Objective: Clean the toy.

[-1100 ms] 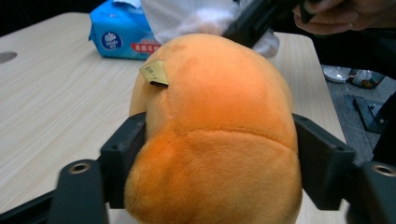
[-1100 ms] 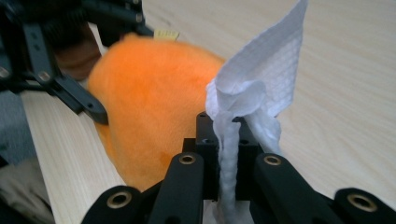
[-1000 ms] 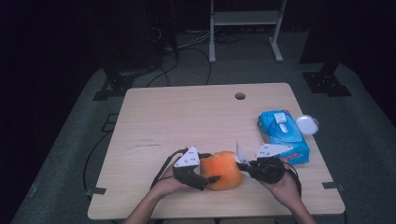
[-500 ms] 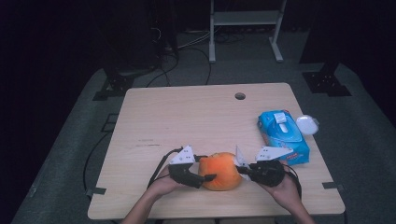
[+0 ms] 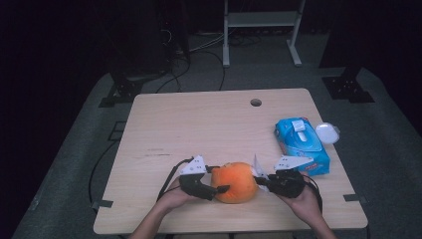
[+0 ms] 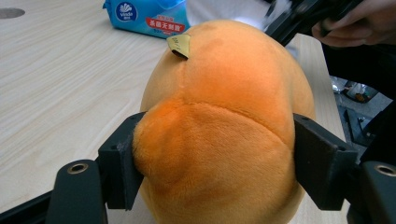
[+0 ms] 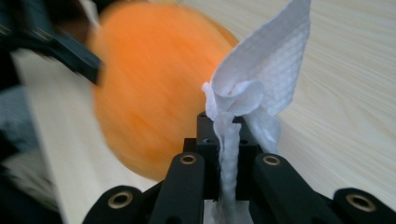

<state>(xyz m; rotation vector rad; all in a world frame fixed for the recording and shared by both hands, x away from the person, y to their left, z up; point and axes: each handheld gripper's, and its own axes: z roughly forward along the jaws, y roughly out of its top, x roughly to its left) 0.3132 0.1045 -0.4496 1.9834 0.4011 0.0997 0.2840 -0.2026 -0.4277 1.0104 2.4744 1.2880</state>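
Left hand-held gripper [image 5: 215,185] clamps orange plush [image 5: 235,182] near tabletop [image 5: 199,124] front edge; right hand-held gripper [image 5: 263,180] alongside. Left gripper view: plush [image 6: 219,140] dents between jaws; soft, light; grip mid-body. Right gripper view: jaws pinch white wipe [image 7: 254,88]; wipe nearer plush than before.

Light wood table [image 5: 199,124] standing on grey carpet [image 5: 79,164], round cable hole [image 5: 256,102] showing near far edge. Room behind lying in darkness. White metal frame [image 5: 261,30] standing beyond table. Black cables [image 5: 199,55] trailing across floor. Black stand bases [image 5: 348,87] sitting left and right.
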